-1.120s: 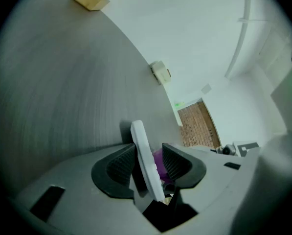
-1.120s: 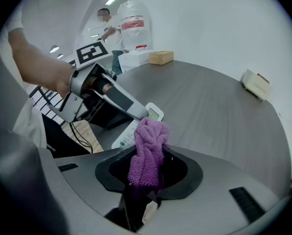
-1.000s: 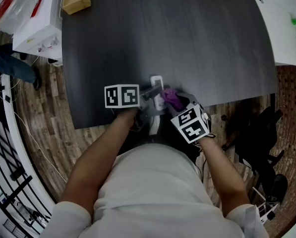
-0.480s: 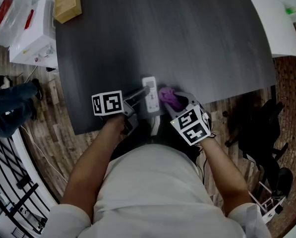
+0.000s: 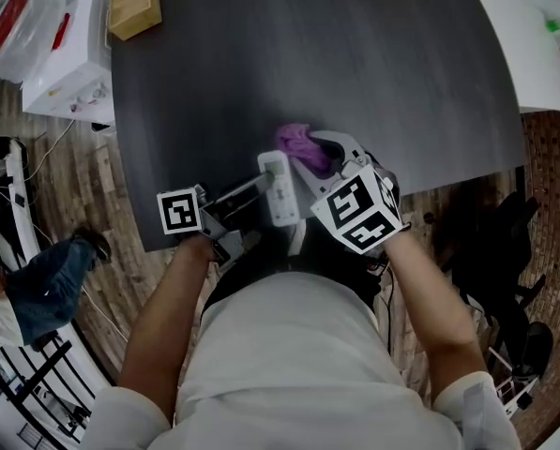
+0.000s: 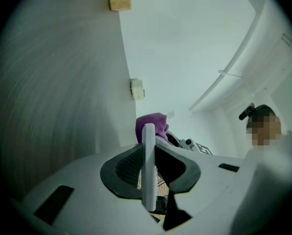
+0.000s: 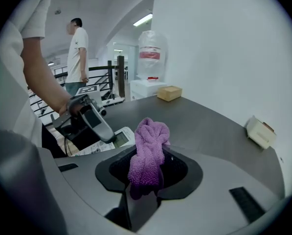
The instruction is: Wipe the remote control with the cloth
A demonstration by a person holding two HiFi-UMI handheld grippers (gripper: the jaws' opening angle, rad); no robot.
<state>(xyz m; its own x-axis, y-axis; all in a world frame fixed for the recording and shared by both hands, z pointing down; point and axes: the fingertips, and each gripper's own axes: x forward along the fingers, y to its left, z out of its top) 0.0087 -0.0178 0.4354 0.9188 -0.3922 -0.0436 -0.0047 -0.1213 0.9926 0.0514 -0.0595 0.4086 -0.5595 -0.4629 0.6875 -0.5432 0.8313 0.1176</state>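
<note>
The left gripper (image 6: 148,173) has just been closing its jaws, and they now press on the white remote control (image 6: 148,146), which stands edge-on between the pads with its far end sticking out past them. The right gripper (image 7: 148,173) is clamped on a bunched purple cloth (image 7: 148,153), whose wad pokes out beyond its jaws.

In the head view both tools meet over the near edge of the dark table (image 5: 373,54). The remote points away from the person, and the cloth sits just beside its far end, on the right; whether the two touch cannot be told.

A wooden box (image 5: 132,3) lies at the table's far left corner, well apart from the grippers, and a small cream object (image 7: 259,131) rests on the tabletop off to the right. Beyond the table's left edge stands a white case (image 5: 68,59) on the plank floor (image 5: 83,186). A person in a white shirt (image 7: 78,48) stands near a black railing in the background.
</note>
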